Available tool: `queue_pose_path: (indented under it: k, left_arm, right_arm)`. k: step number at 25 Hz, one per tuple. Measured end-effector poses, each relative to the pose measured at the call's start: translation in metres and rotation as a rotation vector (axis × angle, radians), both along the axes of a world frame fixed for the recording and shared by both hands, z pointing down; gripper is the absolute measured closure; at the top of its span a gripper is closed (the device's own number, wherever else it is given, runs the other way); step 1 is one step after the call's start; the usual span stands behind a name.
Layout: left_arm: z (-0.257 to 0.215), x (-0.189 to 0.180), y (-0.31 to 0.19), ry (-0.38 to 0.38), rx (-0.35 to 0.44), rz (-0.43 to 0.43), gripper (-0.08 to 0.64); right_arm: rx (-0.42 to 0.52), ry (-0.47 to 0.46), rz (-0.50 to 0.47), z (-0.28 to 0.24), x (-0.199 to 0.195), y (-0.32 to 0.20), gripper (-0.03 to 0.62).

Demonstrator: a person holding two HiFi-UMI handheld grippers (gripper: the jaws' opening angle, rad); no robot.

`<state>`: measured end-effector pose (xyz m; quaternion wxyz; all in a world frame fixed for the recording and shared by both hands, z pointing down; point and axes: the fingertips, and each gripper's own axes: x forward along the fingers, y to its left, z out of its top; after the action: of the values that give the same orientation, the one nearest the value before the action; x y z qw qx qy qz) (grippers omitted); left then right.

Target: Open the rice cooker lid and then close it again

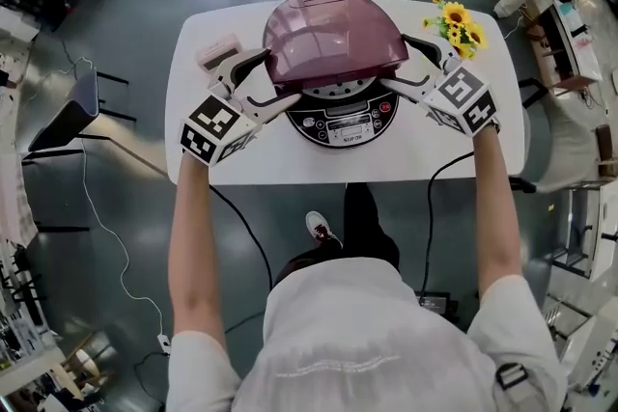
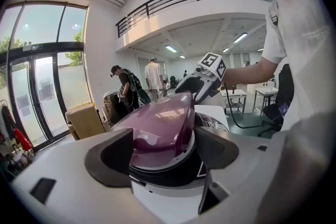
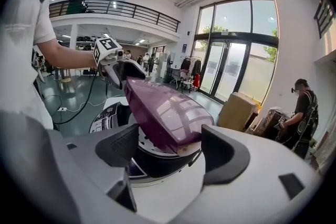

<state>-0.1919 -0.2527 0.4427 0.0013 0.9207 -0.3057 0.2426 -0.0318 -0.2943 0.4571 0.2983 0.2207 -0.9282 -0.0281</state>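
Observation:
The rice cooker stands in the middle of the white table, its control panel (image 1: 346, 123) facing me. Its purple lid (image 1: 333, 39) is tilted up at the front, and the pale inner plate shows under its front edge. My left gripper (image 1: 273, 82) is at the cooker's left side and my right gripper (image 1: 406, 63) at its right side. Both are open, with the jaws wide. In the left gripper view the lid (image 2: 160, 128) sits between the spread jaws of the left gripper (image 2: 168, 152). The right gripper view shows the lid (image 3: 165, 113) framed the same way by the right gripper (image 3: 173, 152). No pad presses on it.
The table (image 1: 193, 53) has rounded corners. Yellow sunflowers (image 1: 456, 22) stand at its back right and a small white item (image 1: 218, 51) at its back left. A black cable (image 1: 435, 198) hangs off the front right. A chair (image 1: 82, 106) stands on the floor to the left.

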Motion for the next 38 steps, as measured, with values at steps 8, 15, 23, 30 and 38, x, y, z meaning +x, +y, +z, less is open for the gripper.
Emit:
queue_pose_path:
  k: [8, 15, 23, 30, 38]
  left_arm:
    - [0.018, 0.003, 0.011, 0.011, -0.041, 0.008, 0.184]
    - [0.028, 0.004, 0.015, 0.056, -0.069, -0.010, 0.184]
    - [0.031, 0.003, 0.014, 0.111, -0.103, -0.040, 0.186]
    - [0.040, 0.002, 0.012, 0.171, -0.163, -0.090, 0.190]
    - [0.042, -0.003, 0.008, 0.238, -0.194, -0.144, 0.228]
  right_arm:
    - [-0.055, -0.009, 0.010, 0.019, 0.002, 0.010, 0.218]
    - [-0.110, -0.027, 0.004, 0.031, 0.002, 0.018, 0.198]
    - [-0.165, -0.078, 0.020, 0.034, 0.002, 0.017, 0.198]
    - [-0.230, -0.089, 0.041, 0.046, 0.003, 0.019, 0.198]
    - [-0.239, -0.119, 0.070, 0.050, 0.002, 0.018, 0.198]
